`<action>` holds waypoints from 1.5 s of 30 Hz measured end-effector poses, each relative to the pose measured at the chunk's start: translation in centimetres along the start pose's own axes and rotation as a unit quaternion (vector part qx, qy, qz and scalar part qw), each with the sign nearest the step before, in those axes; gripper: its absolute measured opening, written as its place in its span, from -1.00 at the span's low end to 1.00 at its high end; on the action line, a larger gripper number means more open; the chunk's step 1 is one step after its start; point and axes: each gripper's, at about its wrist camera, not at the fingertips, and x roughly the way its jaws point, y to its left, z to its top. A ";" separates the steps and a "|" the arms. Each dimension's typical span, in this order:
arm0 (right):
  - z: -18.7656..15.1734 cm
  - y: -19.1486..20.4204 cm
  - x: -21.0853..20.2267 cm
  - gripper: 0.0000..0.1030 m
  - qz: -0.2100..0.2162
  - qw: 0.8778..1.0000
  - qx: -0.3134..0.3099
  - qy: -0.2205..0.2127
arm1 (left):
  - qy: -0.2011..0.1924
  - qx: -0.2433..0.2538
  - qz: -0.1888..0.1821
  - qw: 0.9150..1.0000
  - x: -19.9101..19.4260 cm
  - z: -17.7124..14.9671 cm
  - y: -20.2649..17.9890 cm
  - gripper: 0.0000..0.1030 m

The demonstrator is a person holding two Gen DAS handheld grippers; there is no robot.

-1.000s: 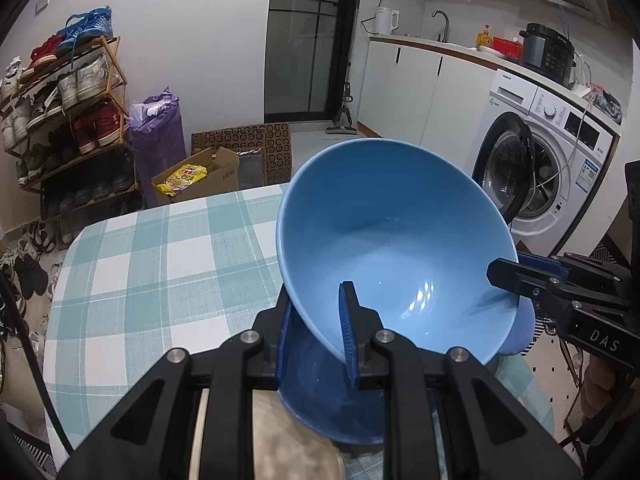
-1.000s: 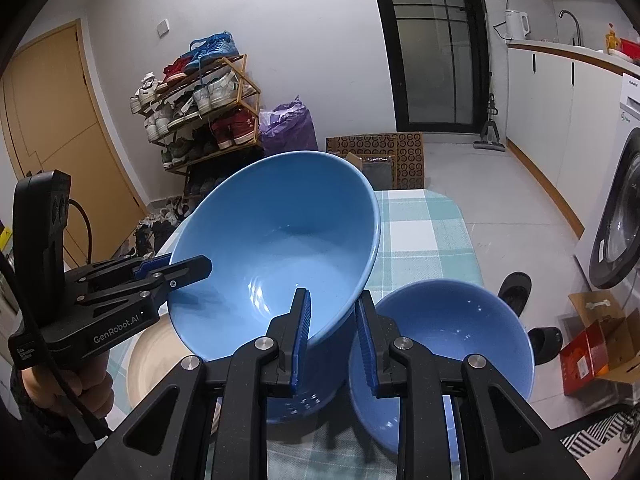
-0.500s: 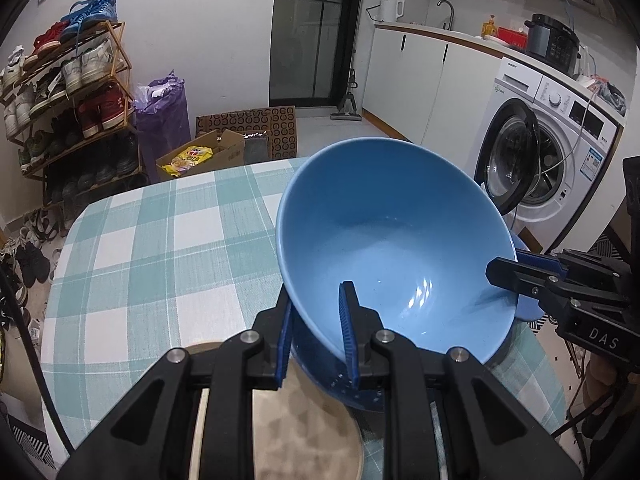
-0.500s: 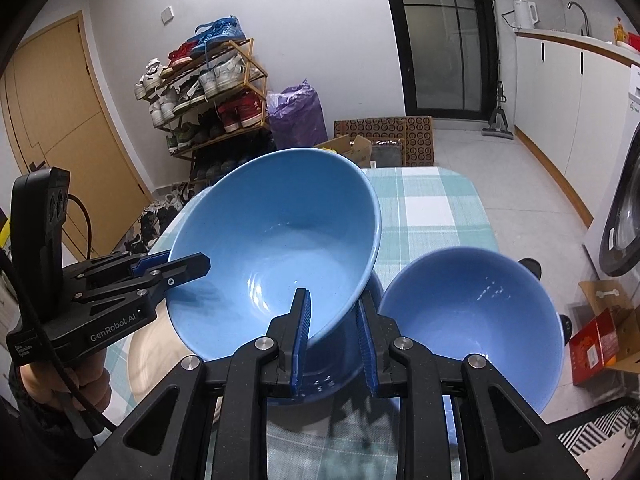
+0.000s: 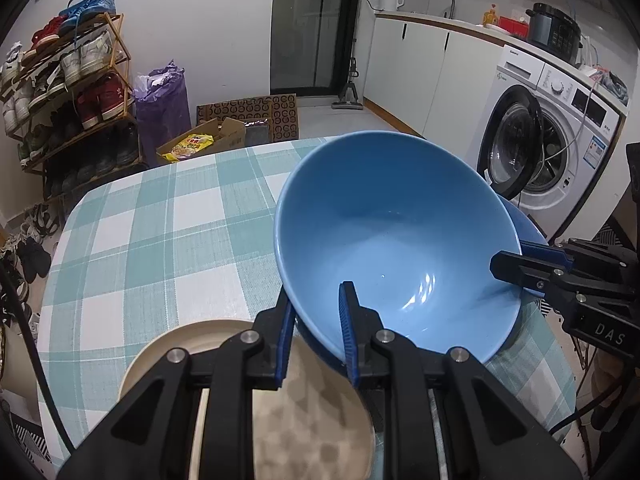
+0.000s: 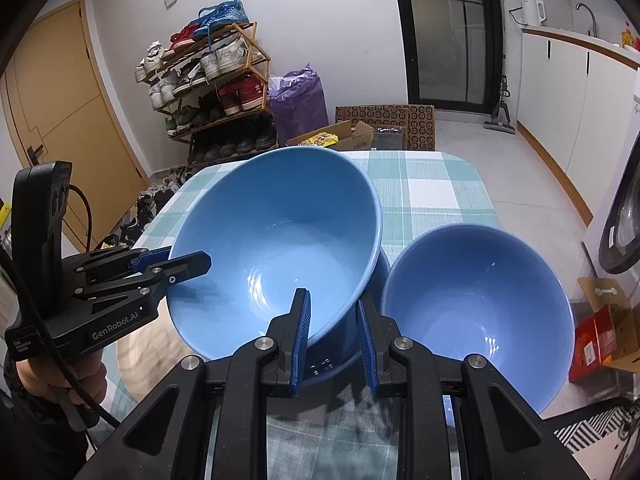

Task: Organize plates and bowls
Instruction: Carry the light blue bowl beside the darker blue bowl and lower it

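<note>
A large light blue bowl (image 5: 392,240) (image 6: 276,240) is held tilted above the checked table by both grippers. My left gripper (image 5: 316,332) is shut on its near rim; it also shows in the right wrist view (image 6: 188,266) at the bowl's left rim. My right gripper (image 6: 334,332) is shut on the opposite rim and shows in the left wrist view (image 5: 516,266). A darker blue bowl (image 6: 344,344) sits under the held one. Another blue bowl (image 6: 480,312) stands to its right. A beige plate (image 5: 192,344) lies at the near left.
The table with a green-and-white checked cloth (image 5: 160,232) has its right edge close to the bowls. A shoe rack (image 6: 208,92), a purple bag (image 6: 298,104) and cardboard boxes (image 6: 384,128) stand beyond it. A washing machine (image 5: 552,140) is to the right.
Both grippers have carried the light blue bowl back and to the left. The beige plate has come into the left wrist view. The second blue bowl now sits further right in the right wrist view.
</note>
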 end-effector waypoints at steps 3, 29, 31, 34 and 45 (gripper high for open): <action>-0.2 0.0 0.3 -0.55 -0.002 1.000 -0.002 0.005 | 0.003 0.001 0.001 1.000 0.1 -0.1 0.0 -0.62; -0.5 0.3 2.3 -0.55 -0.029 0.998 -0.010 0.049 | 0.018 0.026 0.019 0.999 1.5 -1.0 -0.6 -0.61; -0.7 0.3 2.4 -0.55 -0.031 0.998 -0.011 0.052 | 0.018 0.028 0.021 0.999 1.6 -1.0 -0.7 -0.61; -0.8 0.4 2.6 -0.55 -0.036 0.998 -0.010 0.060 | 0.017 0.033 0.025 0.999 1.6 -1.1 -0.8 -0.61; -1.0 0.5 2.9 -0.53 -0.041 0.996 -0.011 0.073 | 0.010 0.053 0.042 0.998 1.9 -1.2 -1.4 -0.60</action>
